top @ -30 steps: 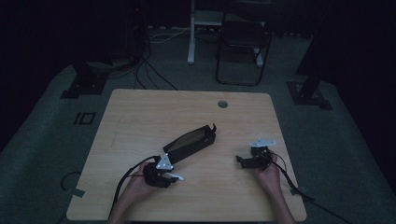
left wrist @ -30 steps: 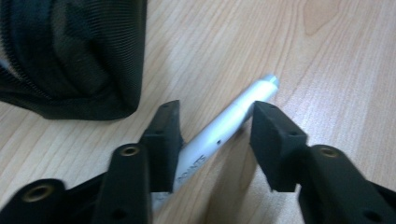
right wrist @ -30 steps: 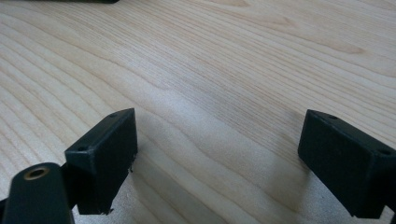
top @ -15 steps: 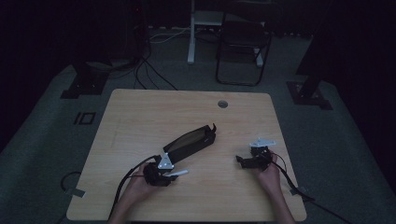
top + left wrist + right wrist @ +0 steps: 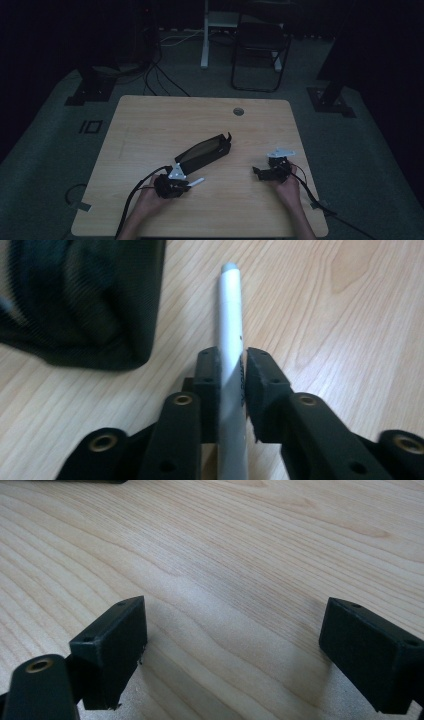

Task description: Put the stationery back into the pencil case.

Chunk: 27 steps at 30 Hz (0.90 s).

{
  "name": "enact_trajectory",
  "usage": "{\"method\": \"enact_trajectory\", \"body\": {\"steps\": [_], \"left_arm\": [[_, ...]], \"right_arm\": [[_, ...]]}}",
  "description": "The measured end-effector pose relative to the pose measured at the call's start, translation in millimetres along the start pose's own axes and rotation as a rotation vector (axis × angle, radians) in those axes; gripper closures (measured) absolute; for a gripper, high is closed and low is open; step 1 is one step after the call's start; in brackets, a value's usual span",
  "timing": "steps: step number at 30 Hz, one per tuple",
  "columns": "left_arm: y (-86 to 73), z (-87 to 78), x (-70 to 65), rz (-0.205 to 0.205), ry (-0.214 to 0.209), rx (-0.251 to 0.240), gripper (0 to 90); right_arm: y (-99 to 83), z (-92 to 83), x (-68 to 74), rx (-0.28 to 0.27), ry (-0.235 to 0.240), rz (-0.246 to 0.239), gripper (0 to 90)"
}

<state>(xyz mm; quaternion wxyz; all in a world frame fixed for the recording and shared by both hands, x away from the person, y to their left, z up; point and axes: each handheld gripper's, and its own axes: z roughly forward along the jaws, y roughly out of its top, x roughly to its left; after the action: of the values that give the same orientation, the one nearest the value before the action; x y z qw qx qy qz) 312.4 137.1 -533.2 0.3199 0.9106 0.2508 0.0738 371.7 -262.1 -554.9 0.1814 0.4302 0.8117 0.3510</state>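
Observation:
A white pen point(image 5: 231, 340) lies along the wooden table point(image 5: 150, 125), its grey tip pointing away from me. My left gripper point(image 5: 231, 365) has just been closing and its pads now press on the pen's barrel from both sides. In the high view the left gripper point(image 5: 186, 185) sits near the front left with the white pen point(image 5: 196, 182) sticking out to the right. A black open pencil case point(image 5: 204, 151) lies diagonally just beyond it; the pencil case point(image 5: 85, 300) is at upper left in the left gripper view. My right gripper point(image 5: 232, 645) rests open on bare wood, also seen as the right gripper point(image 5: 257, 171).
A round cable hole point(image 5: 238, 111) is set in the table's far edge. Cables trail from both grippers off the front edge. A dark chair point(image 5: 260, 50) and stand feet are on the floor beyond the table.
The left gripper's jaws have closed onto the white pen. Both hands have stayed where they were, and the pencil case has not moved.

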Motion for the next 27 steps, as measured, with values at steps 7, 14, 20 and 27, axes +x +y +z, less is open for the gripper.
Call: {"method": "enact_trajectory", "body": {"steps": [7,14,20,27], "left_arm": [[-3.6,-5.9,-2.0,-0.001,-0.021,0.032,61.1],[-11.3,-12.6,-2.7,0.0,-0.029,0.037,64.7],[-10.5,-10.6,-4.0,0.005,-0.039,0.026,76.0],[-10.5,-7.8,-1.5,-0.028,-0.059,-0.001,78.2]], "right_arm": [[0.0,0.0,0.0,0.0,0.0,0.0,12.0],[0.0,0.0,0.0,0.0,0.0,0.0,11.9],[0.0,0.0,0.0,0.0,0.0,0.0,11.9],[0.0,0.0,0.0,0.0,0.0,0.0,11.9]]}}
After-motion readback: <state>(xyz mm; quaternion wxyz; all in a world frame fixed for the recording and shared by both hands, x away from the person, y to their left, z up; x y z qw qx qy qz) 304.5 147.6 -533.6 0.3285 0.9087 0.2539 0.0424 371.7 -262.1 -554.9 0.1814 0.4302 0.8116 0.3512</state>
